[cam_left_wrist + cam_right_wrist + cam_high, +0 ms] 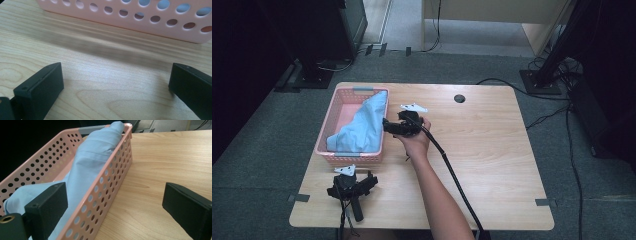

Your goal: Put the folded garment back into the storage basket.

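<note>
The blue cloth (pixel 360 125) lies heaped inside the pink basket (pixel 326 120), at nine o'clock from the right claw (pixel 388 126), whose jaws gape wide and empty astride the basket's wall. The left claw (pixel 353 184) rests open, unheld, on the tabletop (pixel 492 150) at six o'clock of the basket.

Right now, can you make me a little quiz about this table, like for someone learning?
1. True or false: the blue cloth lies inside the pink basket.
2. Which gripper lies on the table with no hand on it: A left, B right?
3. What is between the right gripper jaws?

Key:
1. True; one end drapes over the rim.
2. A, the left gripper.
3. Nothing gripped; the jaws stand open astride the basket's wall.
</note>
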{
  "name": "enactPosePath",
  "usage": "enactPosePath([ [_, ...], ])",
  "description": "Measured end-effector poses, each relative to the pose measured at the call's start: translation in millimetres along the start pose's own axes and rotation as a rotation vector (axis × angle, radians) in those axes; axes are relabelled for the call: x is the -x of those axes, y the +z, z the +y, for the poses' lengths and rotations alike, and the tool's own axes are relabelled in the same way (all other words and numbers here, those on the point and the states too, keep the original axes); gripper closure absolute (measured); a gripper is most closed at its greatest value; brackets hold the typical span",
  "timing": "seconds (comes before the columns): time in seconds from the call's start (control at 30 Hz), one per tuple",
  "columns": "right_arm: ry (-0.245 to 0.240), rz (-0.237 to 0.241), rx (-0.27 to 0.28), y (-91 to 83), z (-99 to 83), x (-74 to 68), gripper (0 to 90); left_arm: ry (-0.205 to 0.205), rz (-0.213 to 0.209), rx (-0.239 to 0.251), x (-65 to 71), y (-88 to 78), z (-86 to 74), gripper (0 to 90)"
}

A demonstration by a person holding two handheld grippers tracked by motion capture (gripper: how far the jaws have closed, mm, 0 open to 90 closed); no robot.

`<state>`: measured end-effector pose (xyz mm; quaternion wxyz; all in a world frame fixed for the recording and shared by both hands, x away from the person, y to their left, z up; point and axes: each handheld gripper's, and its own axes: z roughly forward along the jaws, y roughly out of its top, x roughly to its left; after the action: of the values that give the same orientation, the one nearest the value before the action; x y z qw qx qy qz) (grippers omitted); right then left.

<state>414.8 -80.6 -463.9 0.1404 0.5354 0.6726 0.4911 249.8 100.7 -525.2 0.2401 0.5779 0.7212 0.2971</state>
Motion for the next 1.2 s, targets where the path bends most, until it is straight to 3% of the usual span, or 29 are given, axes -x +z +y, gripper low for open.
enactPosePath([
  [1.2,0.029,-0.051,0.007,-38.7,-13.9,53.2,4.5,-0.002,0.0,0.002,0.1,0.1,0.0,0.0],
])
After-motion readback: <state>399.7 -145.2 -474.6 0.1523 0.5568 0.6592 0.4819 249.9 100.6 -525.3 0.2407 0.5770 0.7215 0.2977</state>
